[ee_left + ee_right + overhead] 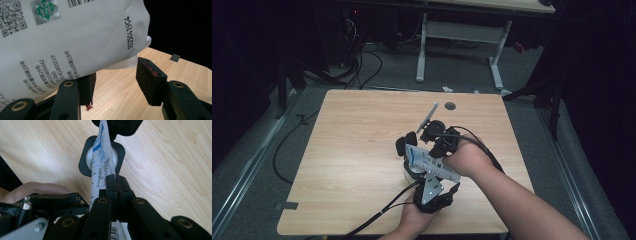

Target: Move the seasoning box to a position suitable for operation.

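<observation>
A white pouch [432, 165] with blue print and a barcode hangs above the wooden table [357, 150] between both hands. My right gripper [116, 181] is shut on a thin edge of the pouch [101, 152], jaws pressed together, and it reaches in from the right [432, 150]. My left gripper [116, 80] has its jaws apart under the pouch's bulging body [75, 37]. The pouch rests against the left pad, while the other pad stands clear of it. In the high view the left gripper [418, 179] comes up from the near edge.
Below the pouch lies a black rounded-square thing with a pale round centre [86, 157]. A strip of grey tape [287, 205] sticks near the table's front left corner [175, 57]. A small round hole [450, 105] sits near the far edge. Cables and a white desk frame [422, 50] stand beyond.
</observation>
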Action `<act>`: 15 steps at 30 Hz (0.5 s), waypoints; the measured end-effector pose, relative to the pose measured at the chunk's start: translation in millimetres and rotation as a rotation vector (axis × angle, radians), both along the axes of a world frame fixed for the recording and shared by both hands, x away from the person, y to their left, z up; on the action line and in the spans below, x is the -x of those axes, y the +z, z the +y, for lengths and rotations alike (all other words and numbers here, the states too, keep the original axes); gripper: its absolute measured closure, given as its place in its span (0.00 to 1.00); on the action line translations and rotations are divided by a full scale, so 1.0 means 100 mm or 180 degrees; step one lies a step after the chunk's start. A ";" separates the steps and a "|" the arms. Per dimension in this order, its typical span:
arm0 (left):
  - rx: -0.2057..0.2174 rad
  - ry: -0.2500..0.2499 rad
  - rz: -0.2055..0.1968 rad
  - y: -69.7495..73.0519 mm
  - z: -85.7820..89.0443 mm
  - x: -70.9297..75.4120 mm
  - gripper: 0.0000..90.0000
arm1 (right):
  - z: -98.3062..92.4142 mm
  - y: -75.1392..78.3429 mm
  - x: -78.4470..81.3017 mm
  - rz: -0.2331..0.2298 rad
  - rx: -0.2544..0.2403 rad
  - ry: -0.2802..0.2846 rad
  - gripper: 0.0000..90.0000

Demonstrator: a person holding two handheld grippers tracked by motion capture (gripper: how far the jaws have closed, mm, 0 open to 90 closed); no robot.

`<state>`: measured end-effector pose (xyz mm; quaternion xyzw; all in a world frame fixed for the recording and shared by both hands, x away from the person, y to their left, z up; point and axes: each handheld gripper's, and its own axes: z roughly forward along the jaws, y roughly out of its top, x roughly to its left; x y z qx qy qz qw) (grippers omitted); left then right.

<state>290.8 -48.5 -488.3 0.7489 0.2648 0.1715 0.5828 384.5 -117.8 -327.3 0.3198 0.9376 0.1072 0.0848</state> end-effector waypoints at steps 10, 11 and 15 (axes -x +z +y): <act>-0.0007 -0.0004 -0.0010 0.00 0.00 0.00 0.56 | 0.00 0.00 0.00 -0.0003 0.0008 0.0002 1.00; -0.0007 -0.0003 -0.0011 0.00 0.00 0.00 0.56 | 0.00 0.00 0.00 -0.0003 0.0009 0.0000 1.00; -0.0008 -0.0004 -0.0013 0.00 0.00 0.00 0.56 | 0.00 0.00 0.00 0.0000 0.0011 -0.0007 1.00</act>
